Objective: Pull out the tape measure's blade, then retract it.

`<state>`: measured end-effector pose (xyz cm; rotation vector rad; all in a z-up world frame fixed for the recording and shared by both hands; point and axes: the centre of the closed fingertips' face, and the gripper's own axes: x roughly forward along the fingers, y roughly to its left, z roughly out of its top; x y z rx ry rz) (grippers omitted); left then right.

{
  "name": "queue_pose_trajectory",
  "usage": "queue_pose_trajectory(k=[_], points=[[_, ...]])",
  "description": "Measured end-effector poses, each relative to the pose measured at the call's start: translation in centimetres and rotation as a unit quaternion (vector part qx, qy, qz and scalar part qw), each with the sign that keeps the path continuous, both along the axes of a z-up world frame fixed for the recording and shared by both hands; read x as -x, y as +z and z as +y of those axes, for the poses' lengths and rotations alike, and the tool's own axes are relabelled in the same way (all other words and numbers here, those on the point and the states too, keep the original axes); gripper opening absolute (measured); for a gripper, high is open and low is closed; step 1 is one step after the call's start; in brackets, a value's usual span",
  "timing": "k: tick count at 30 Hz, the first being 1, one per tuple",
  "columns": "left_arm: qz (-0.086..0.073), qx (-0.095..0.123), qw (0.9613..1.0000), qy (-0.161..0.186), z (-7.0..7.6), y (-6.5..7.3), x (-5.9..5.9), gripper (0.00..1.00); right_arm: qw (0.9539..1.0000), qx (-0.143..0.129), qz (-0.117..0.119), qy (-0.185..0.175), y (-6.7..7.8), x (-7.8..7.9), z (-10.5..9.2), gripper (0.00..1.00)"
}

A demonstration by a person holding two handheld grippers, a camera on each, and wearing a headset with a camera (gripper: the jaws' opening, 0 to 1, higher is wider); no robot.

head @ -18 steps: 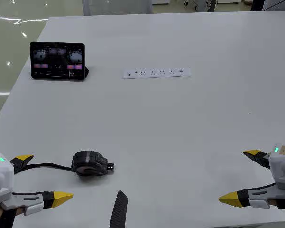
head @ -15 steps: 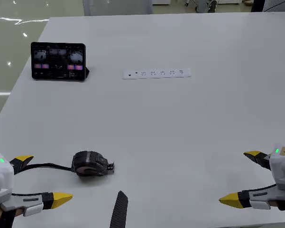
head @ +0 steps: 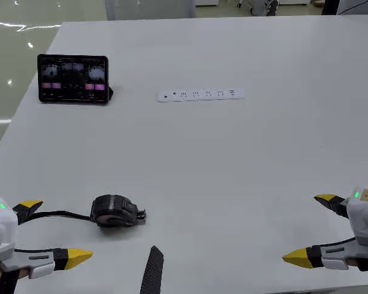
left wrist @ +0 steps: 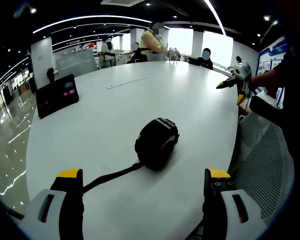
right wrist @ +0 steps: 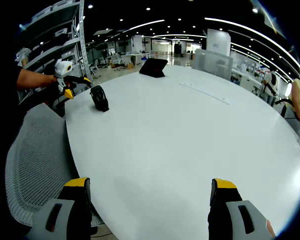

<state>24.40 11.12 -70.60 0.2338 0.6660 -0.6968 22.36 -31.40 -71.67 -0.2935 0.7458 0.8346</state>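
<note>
I see left gripper jaws wide, empty | right gripper jaws wide, empty | tape measure on surface, blade apparently retracted

Head view looks down on the table; gripper views face each other, sharing the tape measure

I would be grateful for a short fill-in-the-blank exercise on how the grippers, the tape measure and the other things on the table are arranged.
1. The left gripper and the right gripper both hold their jaws ____.
2. The tape measure lies on the table, much closer to the ____ gripper.
3. In the head view, the tablet stands to the ____ of the power strip.
Missing words: open; left; left.
</note>
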Motion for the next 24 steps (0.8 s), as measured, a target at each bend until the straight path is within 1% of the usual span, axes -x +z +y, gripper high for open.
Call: queue_pose_trajectory(k=[2,3,4,5,7,10,12,14,15,17,18,19,20,21,22,23,24], points=[[0.003,0.000,1.0000,-0.004,-0.1,0.0,0.1,0.99,1.0000,-0.001,0.004,0.001,-0.1,-0.1,0.1,0.99],[0.004,-0.003,1.0000,-0.008,-0.1,-0.1,0.1,0.99,0.9997,-0.001,-0.020,0.012,0.2,-0.5,0.4,0.99],[0.003,-0.007,0.9999,-0.013,-0.1,-0.1,0.2,0.99,0.9996,0.002,-0.025,0.014,0.3,-0.6,0.4,0.99],[0.002,-0.010,0.9998,-0.018,-0.2,-0.1,0.2,0.99,0.9996,0.004,-0.022,0.015,0.2,-0.5,0.4,0.99],[0.005,-0.015,0.9994,-0.031,-0.3,-0.2,0.1,0.99,0.9997,-0.001,-0.018,0.019,0.4,-0.6,0.8,0.99],[0.008,-0.019,0.9985,-0.051,-0.6,0.1,-0.1,0.99,0.9989,-0.003,-0.028,0.036,0.9,-0.8,1.4,0.99],[0.010,-0.029,0.9972,-0.069,-0.8,0.2,-0.2,0.99,0.9986,-0.005,-0.027,0.045,1.2,-0.9,2.1,0.99],[0.014,-0.042,0.9952,-0.087,-1.0,0.2,-0.3,0.99,0.9980,-0.004,-0.024,0.058,1.1,-0.9,2.4,0.99],[0.015,-0.051,0.9937,-0.099,-1.2,0.2,-0.4,0.99,0.9976,-0.004,-0.025,0.065,1.0,-1.1,2.5,0.99],[0.013,-0.061,0.9918,-0.112,-1.4,0.3,-0.7,0.99,0.9971,-0.005,-0.023,0.072,0.9,-1.2,2.7,0.99],[0.002,-0.066,0.9896,-0.127,-1.7,0.5,-1.0,0.99,0.9966,-0.006,-0.025,0.078,1.0,-1.4,2.9,0.99],[-0.002,-0.068,0.9885,-0.135,-1.9,0.7,-1.2,0.99,0.9963,-0.006,-0.027,0.081,1.1,-1.5,3.0,0.99],[0.000,-0.070,0.9883,-0.136,-2.0,0.7,-1.3,0.99,0.9962,-0.006,-0.025,0.083,1.1,-1.6,3.2,0.99],[0.009,-0.072,0.9879,-0.137,-2.1,0.7,-1.5,0.99,0.9961,-0.003,-0.020,0.086,1.0,-1.8,3.2,0.99],[0.011,-0.073,0.9869,-0.143,-2.3,0.8,-1.6,0.98,0.9961,0.001,-0.016,0.086,0.9,-1.9,3.2,0.99],[0.004,-0.079,0.9844,-0.157,-2.6,0.9,-1.9,0.96,0.9962,0.005,-0.011,0.086,0.8,-2.0,3.2,0.99],[0.000,-0.081,0.9837,-0.160,-2.7,1.0,-2.1,0.95,0.9961,0.005,-0.011,0.088,0.8,-2.1,3.4,0.99]])
